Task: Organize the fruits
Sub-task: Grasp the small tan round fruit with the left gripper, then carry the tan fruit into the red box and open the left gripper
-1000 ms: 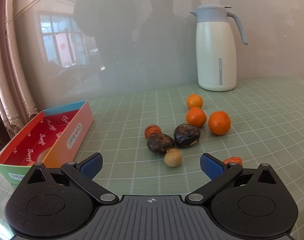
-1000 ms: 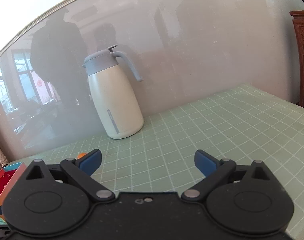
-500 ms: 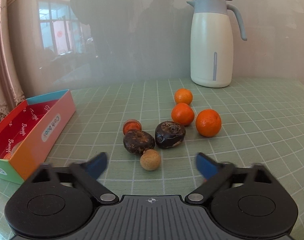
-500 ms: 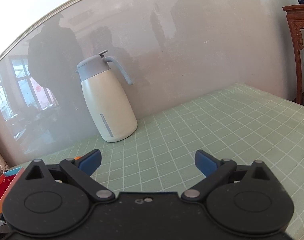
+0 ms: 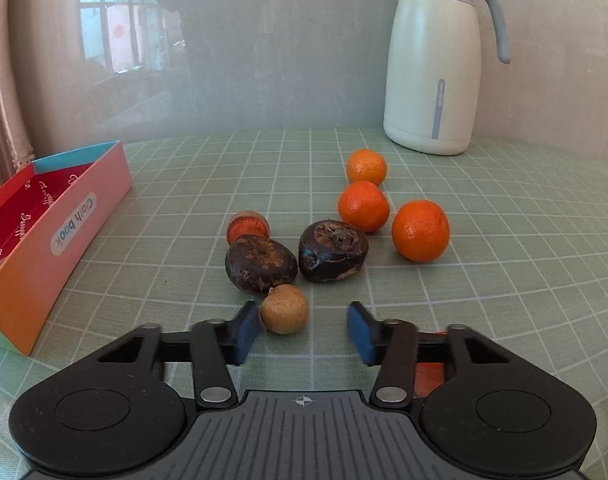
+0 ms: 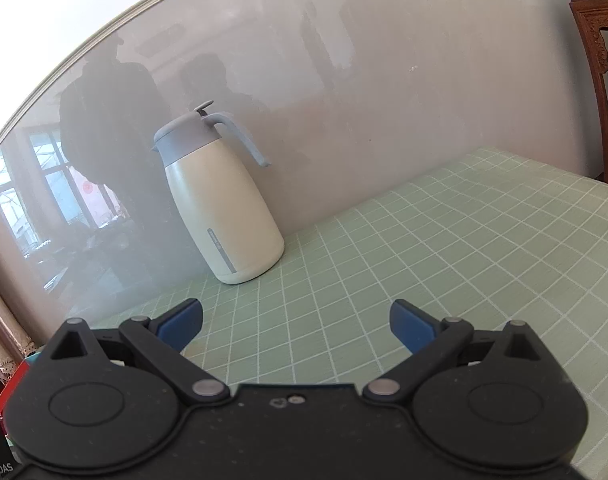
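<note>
On the green checked tablecloth lie three oranges, two dark brown fruits, a small red-orange fruit and a small tan round fruit. My left gripper hangs low over the cloth and its jaws are closing. The tan fruit sits between them against the left pad, with a gap to the right pad. Something orange shows under its right finger. My right gripper is open and empty above bare cloth, away from the fruit.
An open colourful box with a red inside stands at the left. A cream thermos jug, also in the right wrist view, stands at the back against a glossy wall panel. Dark wooden furniture rises at the far right.
My left gripper came forward and down to the fruit cluster, and its jaws narrowed from wide open to either side of the tan fruit. The right gripper barely moved.
</note>
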